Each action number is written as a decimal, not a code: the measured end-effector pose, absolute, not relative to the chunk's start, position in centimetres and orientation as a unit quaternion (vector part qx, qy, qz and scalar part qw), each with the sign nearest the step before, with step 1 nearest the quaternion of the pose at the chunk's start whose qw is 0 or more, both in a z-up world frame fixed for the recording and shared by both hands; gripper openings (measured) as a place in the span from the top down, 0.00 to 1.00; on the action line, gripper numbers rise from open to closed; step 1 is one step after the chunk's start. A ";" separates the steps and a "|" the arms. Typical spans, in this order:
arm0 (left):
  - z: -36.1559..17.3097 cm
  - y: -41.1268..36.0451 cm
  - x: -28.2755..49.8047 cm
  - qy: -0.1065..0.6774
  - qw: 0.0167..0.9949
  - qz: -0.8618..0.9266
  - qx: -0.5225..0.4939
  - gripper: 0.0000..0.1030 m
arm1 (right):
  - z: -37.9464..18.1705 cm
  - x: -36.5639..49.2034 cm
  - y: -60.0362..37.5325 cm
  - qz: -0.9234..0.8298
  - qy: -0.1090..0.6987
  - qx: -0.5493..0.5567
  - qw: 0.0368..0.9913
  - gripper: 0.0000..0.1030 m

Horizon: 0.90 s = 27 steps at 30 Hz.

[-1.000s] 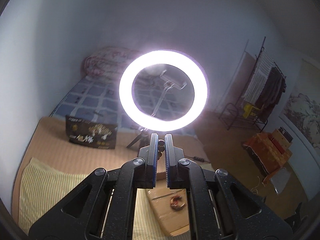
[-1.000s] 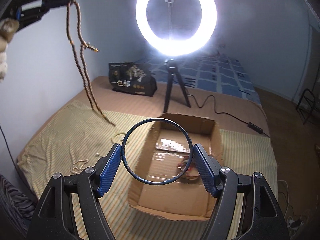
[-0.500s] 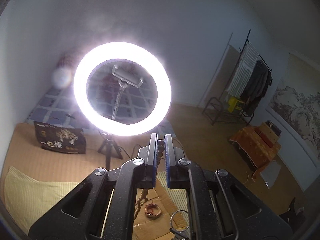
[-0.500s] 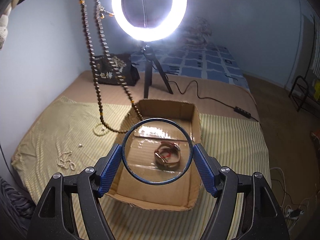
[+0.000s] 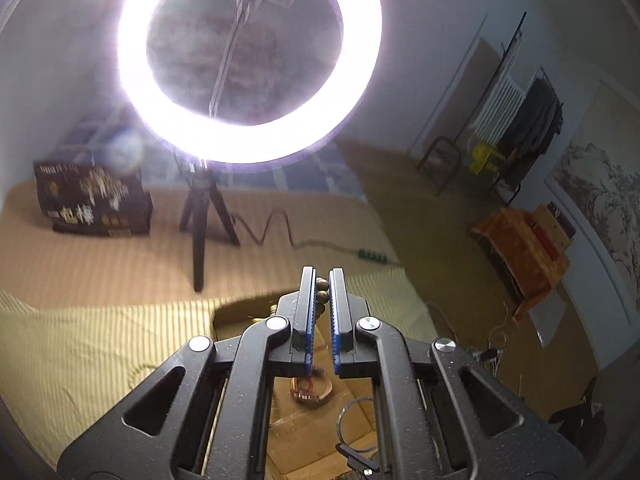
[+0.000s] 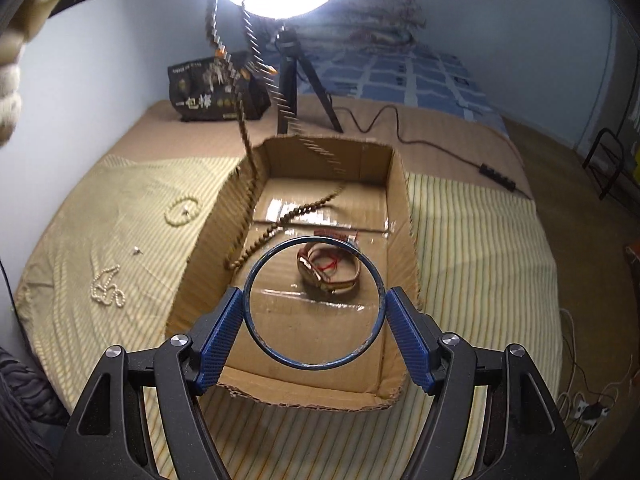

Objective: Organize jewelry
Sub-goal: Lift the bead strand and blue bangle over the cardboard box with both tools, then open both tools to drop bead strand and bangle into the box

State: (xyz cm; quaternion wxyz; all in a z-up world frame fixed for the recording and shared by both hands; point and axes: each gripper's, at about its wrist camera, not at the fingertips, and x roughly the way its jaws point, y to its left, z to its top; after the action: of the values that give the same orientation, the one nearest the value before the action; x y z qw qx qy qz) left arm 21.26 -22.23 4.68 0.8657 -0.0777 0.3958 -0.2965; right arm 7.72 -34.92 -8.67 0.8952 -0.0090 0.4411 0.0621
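Jewelry's mid-drop: right hand-held gripper (image 6: 314, 320) is clamped wide on a blue bangle (image 6: 314, 303) over the cardboard box (image 6: 404, 216), left hand-held gripper (image 5: 321, 296) pinched tight on a bead necklace (image 6: 280, 224) trailing inside. Risk imo: swinging beads snag the box wall or spill onto the bed (image 6: 480, 260). Pearls (image 6: 106, 286) sit outside.

A bedroom in a home. A wide bed (image 6: 460, 248) fills the room, laid with a striped yellow sheet (image 6: 100, 216) and a blue checked blanket (image 6: 400, 76). A clothes rack (image 5: 524, 120) hung with garments stands by the far wall, beside a landscape painting (image 5: 600, 196). A lit ring light (image 5: 248, 60) on a tripod (image 5: 202, 216) stands on the mattress.
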 end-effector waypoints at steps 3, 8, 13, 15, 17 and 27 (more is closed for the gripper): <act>2.3 -23.1 21.4 0.418 0.855 -0.301 -0.062 0.96 | -9.5 8.0 -34.8 0.062 0.450 -0.008 0.891 0.30; -0.3 -23.7 21.4 0.437 0.850 -0.290 -0.050 0.96 | -10.3 8.4 -34.9 0.058 0.461 -0.007 0.885 0.30; -2.9 -24.1 21.5 0.456 0.845 -0.279 -0.037 0.96 | -10.9 8.5 -35.3 0.056 0.468 0.001 0.882 0.30; -3.6 -24.1 21.5 0.462 0.843 -0.274 -0.036 0.96 | -11.1 8.4 -35.4 0.056 0.470 -0.001 0.881 0.30; -4.2 -24.2 21.4 0.467 0.841 -0.272 -0.032 0.96 | -11.2 8.4 -35.3 0.056 0.471 -0.003 0.880 0.30; -4.6 -23.2 20.6 0.468 0.841 -0.269 -0.019 0.57 | -11.2 8.4 -34.8 0.055 0.469 -0.010 0.881 0.30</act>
State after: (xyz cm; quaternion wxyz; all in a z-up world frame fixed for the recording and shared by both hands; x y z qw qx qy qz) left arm 20.55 -23.25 -4.62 0.8414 -0.0192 0.4682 -0.2692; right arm 8.37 -34.77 -11.19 0.8812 -0.0098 0.4694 0.0549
